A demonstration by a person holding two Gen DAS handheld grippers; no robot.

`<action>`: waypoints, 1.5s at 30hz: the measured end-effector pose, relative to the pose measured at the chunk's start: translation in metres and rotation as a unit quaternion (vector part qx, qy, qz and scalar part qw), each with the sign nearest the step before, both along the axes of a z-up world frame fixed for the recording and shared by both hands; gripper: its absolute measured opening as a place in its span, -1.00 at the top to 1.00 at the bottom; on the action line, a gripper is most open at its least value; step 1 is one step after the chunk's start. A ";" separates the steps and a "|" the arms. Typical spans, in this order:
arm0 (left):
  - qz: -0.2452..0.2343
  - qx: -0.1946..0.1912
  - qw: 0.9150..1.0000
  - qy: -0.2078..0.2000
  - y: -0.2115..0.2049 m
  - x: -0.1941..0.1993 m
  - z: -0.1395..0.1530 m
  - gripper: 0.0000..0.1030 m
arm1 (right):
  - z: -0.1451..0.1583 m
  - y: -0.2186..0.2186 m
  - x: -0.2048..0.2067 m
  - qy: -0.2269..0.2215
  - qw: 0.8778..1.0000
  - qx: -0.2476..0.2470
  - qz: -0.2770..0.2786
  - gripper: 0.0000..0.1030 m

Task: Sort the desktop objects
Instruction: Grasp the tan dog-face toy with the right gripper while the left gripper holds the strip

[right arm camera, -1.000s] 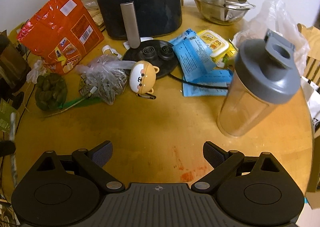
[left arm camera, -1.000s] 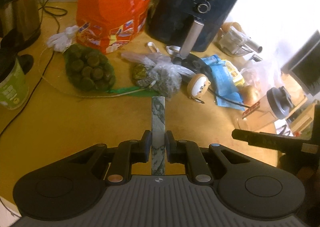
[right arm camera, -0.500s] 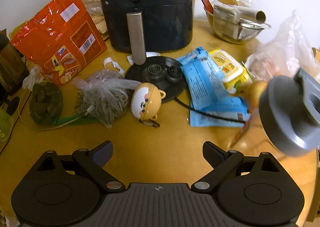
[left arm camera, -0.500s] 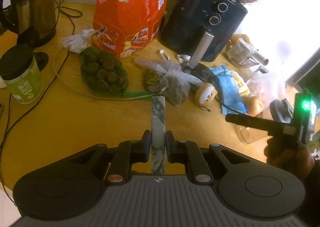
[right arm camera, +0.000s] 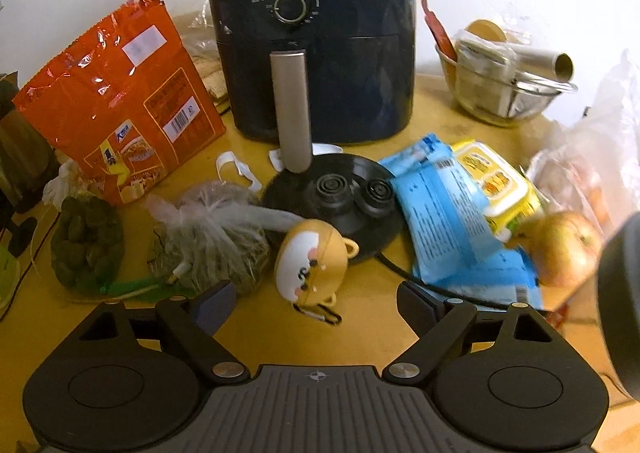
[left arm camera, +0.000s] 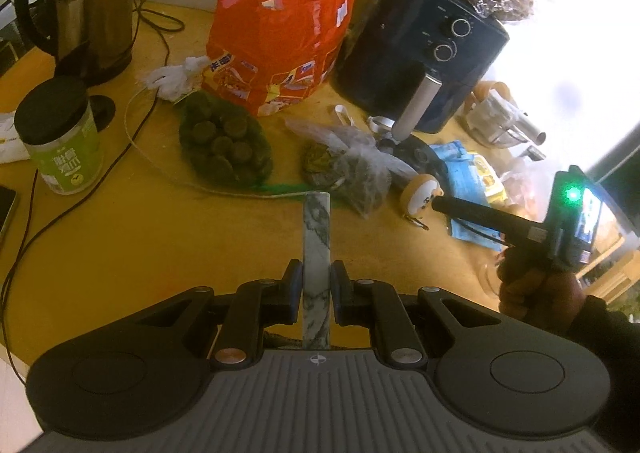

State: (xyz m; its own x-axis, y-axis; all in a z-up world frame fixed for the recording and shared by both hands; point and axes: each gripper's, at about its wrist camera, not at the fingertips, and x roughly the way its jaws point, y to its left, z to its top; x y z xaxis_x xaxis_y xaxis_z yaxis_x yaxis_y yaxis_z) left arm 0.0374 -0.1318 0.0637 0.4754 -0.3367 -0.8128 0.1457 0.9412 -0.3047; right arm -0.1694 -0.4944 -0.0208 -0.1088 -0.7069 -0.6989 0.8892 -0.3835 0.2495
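A: Left view first — our left gripper has its jaws pinching the marble bar, held above the worktop, pointing at the herb bag.

B: We should keep it level and clear of the cable.

A: Right view — our right gripper has jaws spread, empty, with the bear charm just ahead.

B: Then we centre on the charm, low, before closing.
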 end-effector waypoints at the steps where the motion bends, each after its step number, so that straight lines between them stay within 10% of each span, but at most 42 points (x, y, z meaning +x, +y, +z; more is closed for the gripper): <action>1: 0.002 0.000 1.000 0.001 0.000 -0.001 0.000 0.70 | -0.002 -0.003 0.000 0.000 1.000 -0.004 0.000 -0.71; 26: 0.050 -0.003 0.999 0.020 0.011 -0.024 -0.009 0.70 | -0.058 -0.048 0.005 0.007 0.998 -0.039 -0.040 -0.17; 45: 0.036 -0.004 0.999 0.021 0.007 -0.028 -0.010 0.70 | -0.056 -0.041 -0.001 0.000 0.998 -0.036 -0.055 -0.15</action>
State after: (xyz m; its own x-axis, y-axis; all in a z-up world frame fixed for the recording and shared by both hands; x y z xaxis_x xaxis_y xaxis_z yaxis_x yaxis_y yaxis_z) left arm 0.0093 -0.1253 0.0538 0.4646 -0.3087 -0.8300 0.0643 0.9465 -0.3161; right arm -0.1701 -0.5351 -0.0771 -0.1893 -0.7387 -0.6469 0.8425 -0.4606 0.2794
